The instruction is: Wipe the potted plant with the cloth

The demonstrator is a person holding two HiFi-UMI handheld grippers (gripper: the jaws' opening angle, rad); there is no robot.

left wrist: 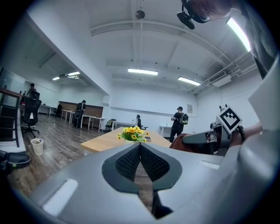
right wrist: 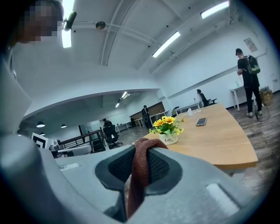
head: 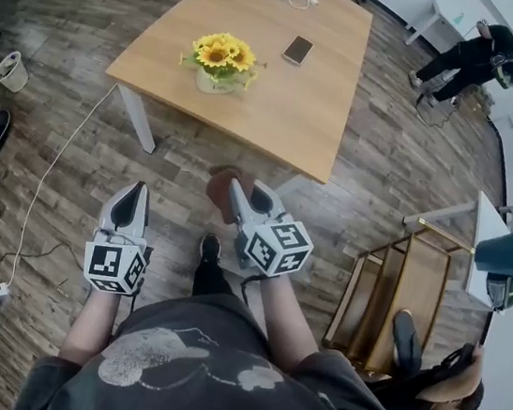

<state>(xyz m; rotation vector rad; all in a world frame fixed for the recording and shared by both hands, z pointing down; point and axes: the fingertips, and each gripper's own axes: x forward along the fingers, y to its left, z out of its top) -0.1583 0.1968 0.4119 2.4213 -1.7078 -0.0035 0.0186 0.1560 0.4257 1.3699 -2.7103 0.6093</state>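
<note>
Seen from above, a person stands on a wood-plank floor (head: pixel 76 141) holding a gripper in each hand, both pointing forward toward a pale wooden counter (head: pixel 298 110). The left gripper (head: pixel 132 193) has its jaws pressed together with nothing between them; its ribbed black pads meet in a closed seam. The right gripper (head: pixel 237 190) has its jaws closed on a reddish-brown cloth (right wrist: pixel 141 166), which is pinched between the pads, folds over their tips and hangs down below them. The plant (head: pixel 222 60), a bunch of yellow sunflowers in a small white pot, stands on the counter ahead of both pairs of jaws and well apart from them. From the left jaws it sits straight ahead, just above the closed tips; from the right jaws it sits ahead and slightly to the right, beyond the top fold of the cloth. Neither pair of jaws touches the plant or the counter. A phone (head: pixel 297 50) lies flat on the counter beyond the plant, to its right. The counter's near edge lies ahead of the jaws, with floor between. Far beyond the jaws, past the counter's far right corner, another person (head: pixel 471 59) in dark clothes stands. To the right of the right jaws stands a wooden rack (head: pixel 395 295).
</note>
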